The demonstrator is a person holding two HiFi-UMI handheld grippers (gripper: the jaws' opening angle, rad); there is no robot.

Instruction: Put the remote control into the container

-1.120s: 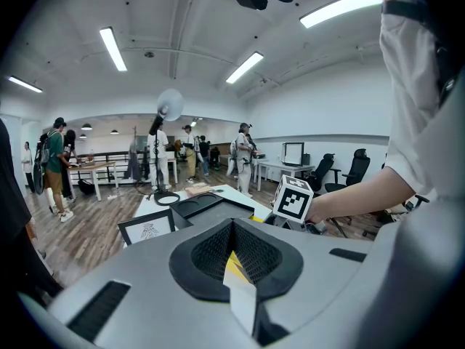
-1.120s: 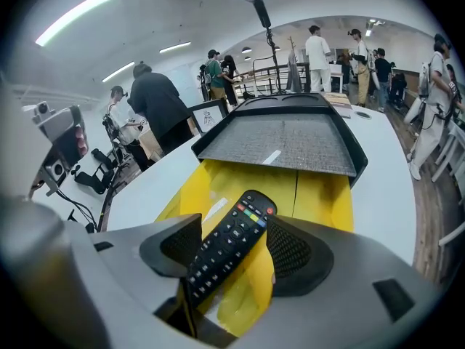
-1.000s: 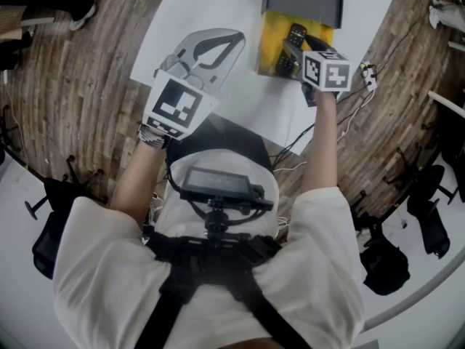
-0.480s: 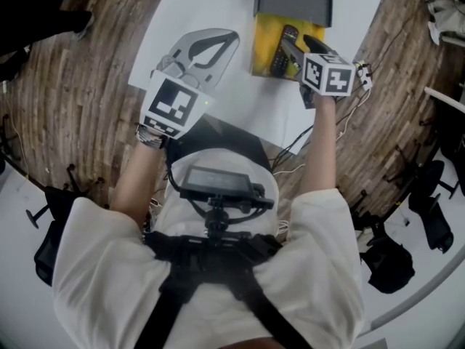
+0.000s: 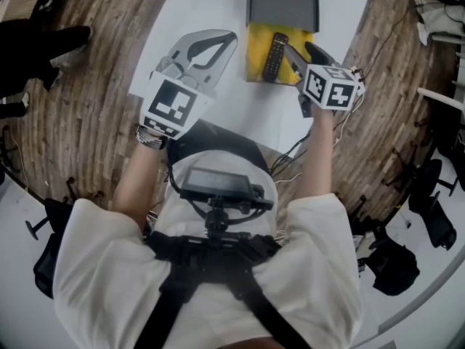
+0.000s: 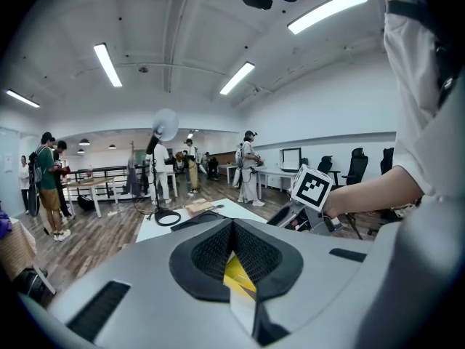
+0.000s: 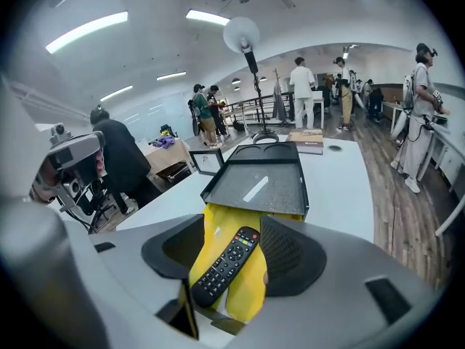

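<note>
A black remote control (image 5: 275,55) (image 7: 227,264) lies flat on a yellow sheet (image 5: 260,65) (image 7: 247,289) on the white table (image 5: 211,6). Just beyond the sheet sits the dark grey tray-like container (image 5: 282,2) (image 7: 258,180), with nothing in it. My right gripper (image 5: 299,47) (image 7: 225,257) is open, hovering just right of the remote; in its own view the remote lies lengthwise between and ahead of the jaws, touching neither. My left gripper (image 5: 218,42) (image 6: 232,227) is shut on nothing, over the table left of the sheet.
Cables (image 5: 352,75) hang off the table's right edge. Wooden floor (image 5: 94,64) and office chairs (image 5: 429,202) surround the table. Several people (image 7: 301,86) and a light stand (image 7: 251,64) are farther off; a book (image 7: 305,142) lies beyond the tray.
The right gripper has drawn back to the right, off the remote, which now shows whole on the yellow sheet. The left gripper has held still.
</note>
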